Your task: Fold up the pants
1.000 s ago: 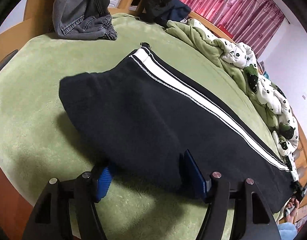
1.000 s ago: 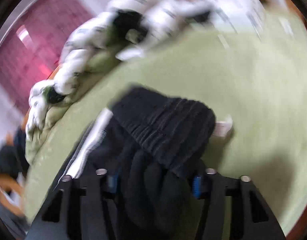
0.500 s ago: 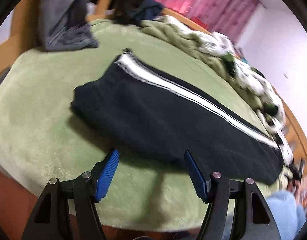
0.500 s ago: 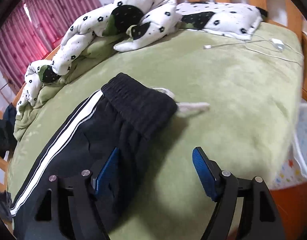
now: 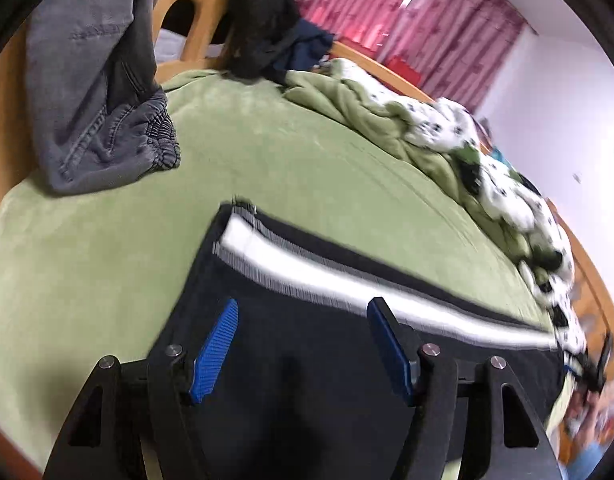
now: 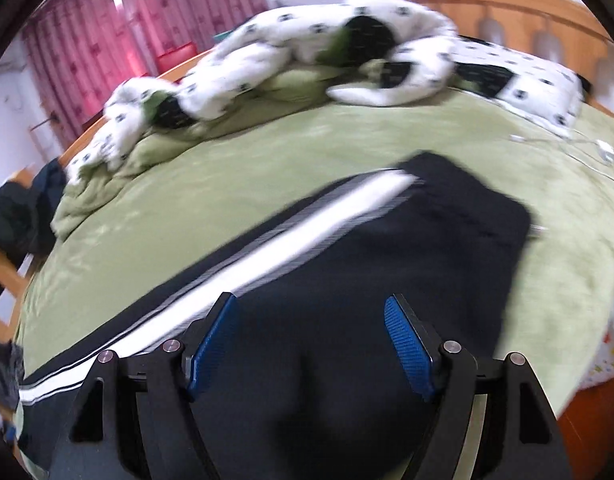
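Observation:
Black pants (image 5: 315, 344) with a white side stripe lie flat on the green bed cover (image 5: 107, 240), legs laid together. In the left wrist view the leg hem is near, at upper left of the pants. In the right wrist view the pants (image 6: 387, 264) show their waistband end at upper right. My left gripper (image 5: 303, 320) is open and empty, over the black cloth near the hem. My right gripper (image 6: 311, 316) is open and empty, over the cloth near the waist end.
Grey jeans (image 5: 99, 92) hang on the wooden bed frame at the far left. A rumpled green and white spotted quilt (image 6: 291, 52) lies along the far side of the bed. A white cable (image 6: 587, 148) lies near the pillow (image 6: 519, 80). Dark clothes (image 5: 267, 20) hang at the footboard.
Both grippers have moved from the near edge of the pants in over the black cloth. One second ago the right gripper was in the waistband folds; it is now open above them.

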